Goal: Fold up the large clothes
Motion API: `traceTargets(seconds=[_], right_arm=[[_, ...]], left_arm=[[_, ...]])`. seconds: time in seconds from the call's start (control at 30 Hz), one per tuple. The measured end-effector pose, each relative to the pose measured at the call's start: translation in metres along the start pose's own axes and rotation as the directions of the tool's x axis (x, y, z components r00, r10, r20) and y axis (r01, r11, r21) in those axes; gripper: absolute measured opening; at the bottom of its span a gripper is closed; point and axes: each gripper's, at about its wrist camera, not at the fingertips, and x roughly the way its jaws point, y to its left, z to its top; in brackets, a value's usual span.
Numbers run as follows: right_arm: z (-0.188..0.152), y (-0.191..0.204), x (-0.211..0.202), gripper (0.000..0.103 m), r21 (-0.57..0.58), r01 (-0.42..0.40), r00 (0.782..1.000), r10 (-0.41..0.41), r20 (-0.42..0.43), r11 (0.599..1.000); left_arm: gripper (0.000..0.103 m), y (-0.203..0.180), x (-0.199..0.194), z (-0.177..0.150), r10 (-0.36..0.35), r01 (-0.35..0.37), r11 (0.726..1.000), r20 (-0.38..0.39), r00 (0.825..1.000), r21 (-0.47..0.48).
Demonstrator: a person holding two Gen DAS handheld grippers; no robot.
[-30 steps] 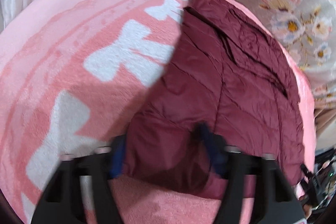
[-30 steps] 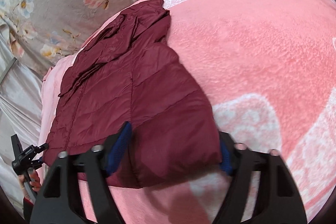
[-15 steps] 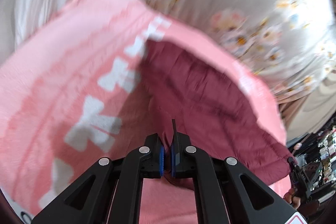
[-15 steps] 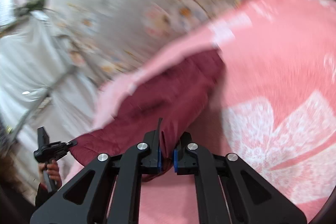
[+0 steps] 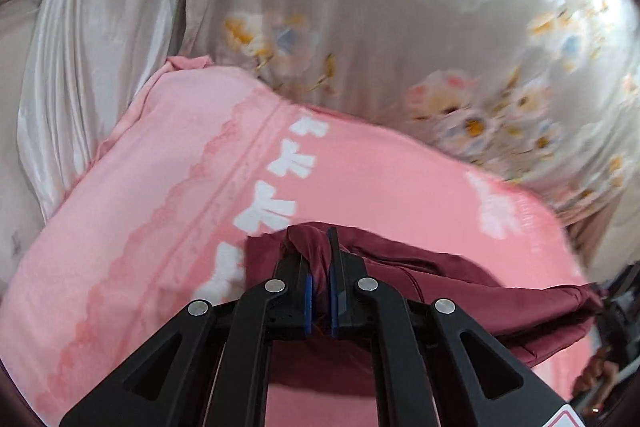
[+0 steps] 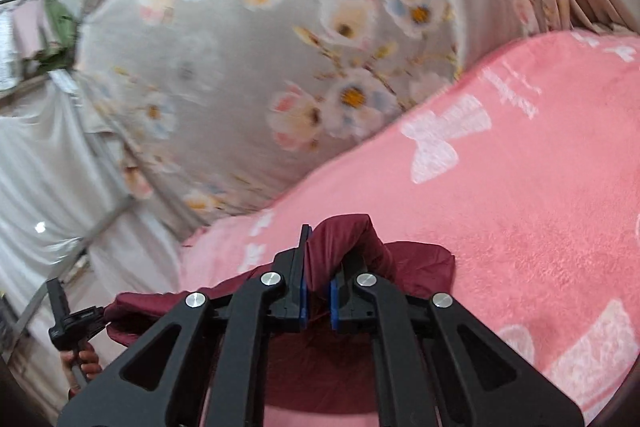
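A dark red padded jacket (image 5: 460, 291) lies on a pink blanket (image 5: 160, 227), its near edge lifted off the bed. My left gripper (image 5: 318, 247) pinches a bunched fold of that edge; its jaws are opening a touch, with the fabric still pressed between the blue pads. In the right wrist view the same jacket (image 6: 416, 267) hangs from my right gripper (image 6: 320, 259), which is shut on another bunched fold. The cloth sags between the two grips. The jacket's underside and far end are hidden.
The pink blanket (image 6: 520, 227) with white bow prints covers the bed. A grey floral curtain (image 5: 400, 27) hangs right behind it, with white drapes (image 5: 80, 67) to the left. A person's hand (image 6: 86, 357) on a black handle shows at the lower left.
Both grippers closed on the jacket's near edge and rose with it. The views have tipped up from the flat jacket to the curtain, and the cloth now hangs bunched between the jaws.
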Motion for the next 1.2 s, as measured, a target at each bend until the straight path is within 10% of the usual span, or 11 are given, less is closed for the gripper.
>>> traceTargets(seconds=[0.37, 0.67, 0.73, 0.8, 0.87, 1.2], right_arm=[[-0.025, -0.025, 0.126, 0.011, -0.094, 0.250, 0.956, -0.261, -0.132, 0.964], [-0.028, -0.030, 0.107, 0.034, 0.006, 0.205, 0.977, -0.204, -0.065, 0.979], [-0.029, -0.026, 0.100, 0.046, -0.005, 0.212, 0.977, -0.212, -0.034, 0.977], [-0.029, -0.022, 0.090, 0.057, -0.014, 0.212, 0.977, -0.212, 0.003, 0.977], [-0.028, -0.020, 0.089, 0.057, -0.031, 0.229, 0.973, -0.229, 0.000, 0.973], [-0.033, -0.040, 0.157, 0.057, -0.132, 0.376, 0.898, -0.396, -0.193, 0.917]], left_arm=[[0.014, 0.015, 0.187, -0.026, 0.239, -0.233, 0.971, -0.174, 0.955, 0.052], [0.020, 0.021, 0.167, -0.018, 0.166, -0.166, 0.986, -0.106, 0.980, 0.011], [0.031, 0.019, 0.159, -0.014, 0.196, -0.195, 0.981, -0.069, 0.978, 0.021], [0.068, 0.021, 0.147, -0.010, 0.269, -0.270, 0.963, 0.012, 0.963, 0.014], [0.070, 0.024, 0.136, -0.005, 0.272, -0.273, 0.962, 0.067, 0.960, 0.000], [0.066, 0.003, 0.185, -0.018, 0.174, -0.169, 0.984, -0.156, 0.972, 0.049]])
